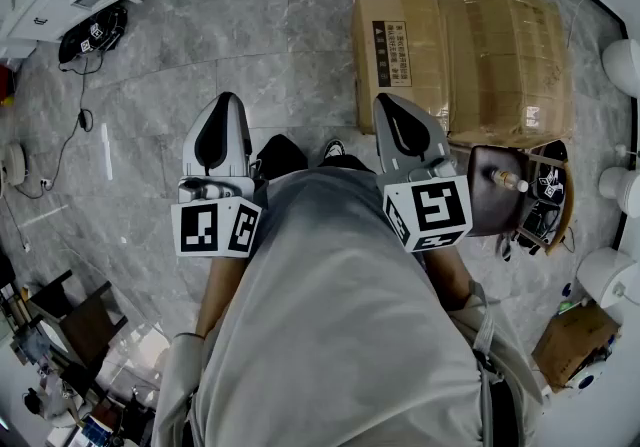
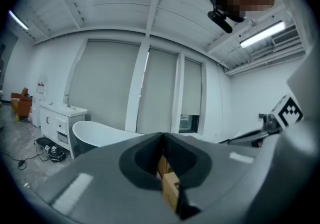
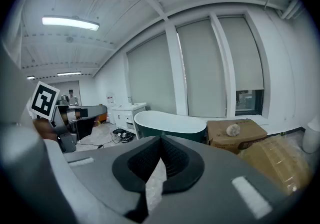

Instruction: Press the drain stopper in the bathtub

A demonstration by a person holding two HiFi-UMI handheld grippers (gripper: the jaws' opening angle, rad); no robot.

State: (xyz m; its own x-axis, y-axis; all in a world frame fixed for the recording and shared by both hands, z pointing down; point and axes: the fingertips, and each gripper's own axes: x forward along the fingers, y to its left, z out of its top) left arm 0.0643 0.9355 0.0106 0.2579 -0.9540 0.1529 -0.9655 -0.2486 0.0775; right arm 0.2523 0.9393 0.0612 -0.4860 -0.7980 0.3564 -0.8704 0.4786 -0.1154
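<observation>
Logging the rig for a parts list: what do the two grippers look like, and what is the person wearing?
The left gripper and right gripper are both grey, their rounded fingers lined with black ribbed padding. Each carries a white cube with black square markers. The person wears a grey top.

The floor is grey stone tile, smooth with a dull sheen. The boxes are brown cardboard, partly under wrinkled, shiny film. The bathtub is glossy white inside and dark outside. The left gripper and right gripper are matt grey plastic. The shirt is soft grey cloth.
</observation>
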